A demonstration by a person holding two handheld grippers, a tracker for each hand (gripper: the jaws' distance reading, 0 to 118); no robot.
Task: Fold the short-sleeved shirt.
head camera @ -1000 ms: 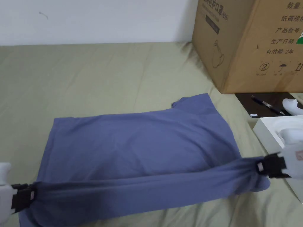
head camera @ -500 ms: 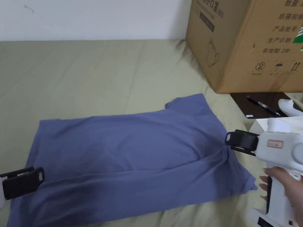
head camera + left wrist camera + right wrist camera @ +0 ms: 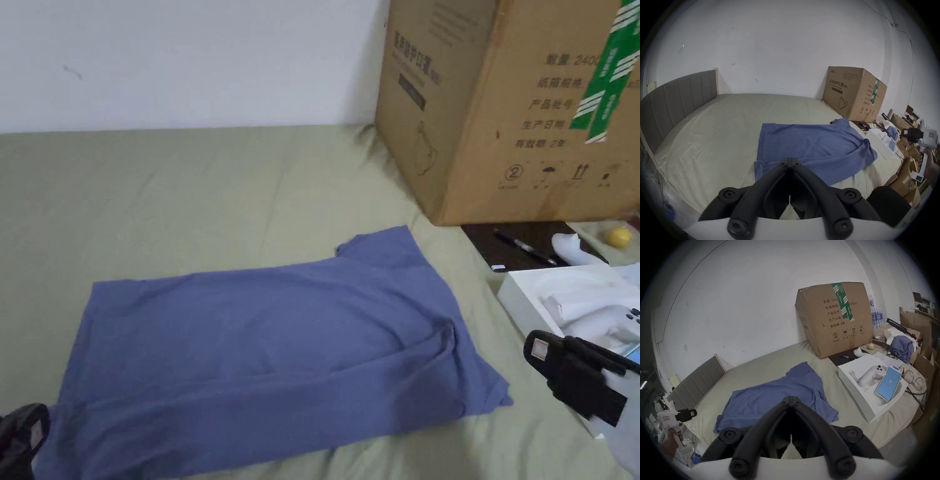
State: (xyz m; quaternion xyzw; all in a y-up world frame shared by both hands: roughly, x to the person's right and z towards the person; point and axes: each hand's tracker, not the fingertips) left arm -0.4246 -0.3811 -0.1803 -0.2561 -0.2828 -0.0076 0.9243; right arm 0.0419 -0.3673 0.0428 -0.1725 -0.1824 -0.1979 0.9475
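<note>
Three views: each legend line below is treating one of them in turn, then the change and its meaning.

Head view, shirt: the blue short-sleeved shirt (image 3: pixel 269 350) is lying flat on the olive bed sheet (image 3: pixel 187 187), its near long edge already doubled over the body as a band, one sleeve pointing toward the cardboard box (image 3: pixel 500 106).

Head view, grippers: the left gripper (image 3: pixel 22 437) is sitting at the lower left corner just beside the hem; the right gripper (image 3: pixel 565 365) is hanging to the right of the shirt, over the white tray (image 3: pixel 519 294). Neither is touching cloth.

Left gripper view: its own jaws are lying together with nothing between them, tips pointing at the hem end of the shirt (image 3: pixel 810 146); the right gripper (image 3: pixel 911 133) and the hand holding it are showing far off at the right.

Right gripper view: its own jaws are likewise meeting empty above the shoulder end of the shirt (image 3: pixel 774 395); the left gripper (image 3: pixel 688 414) is showing at the far left, and a phone (image 3: pixel 889 382) is resting in the tray.

Change: a second ago both grippers were pinching the near edge and stretching it taut above the bed; now that edge is lying released on the shirt, and both grippers are drawing back from it.

Meaning: one lengthwise fold is apparently finished; the far long edge and the crosswise folds are probably remaining.
</note>
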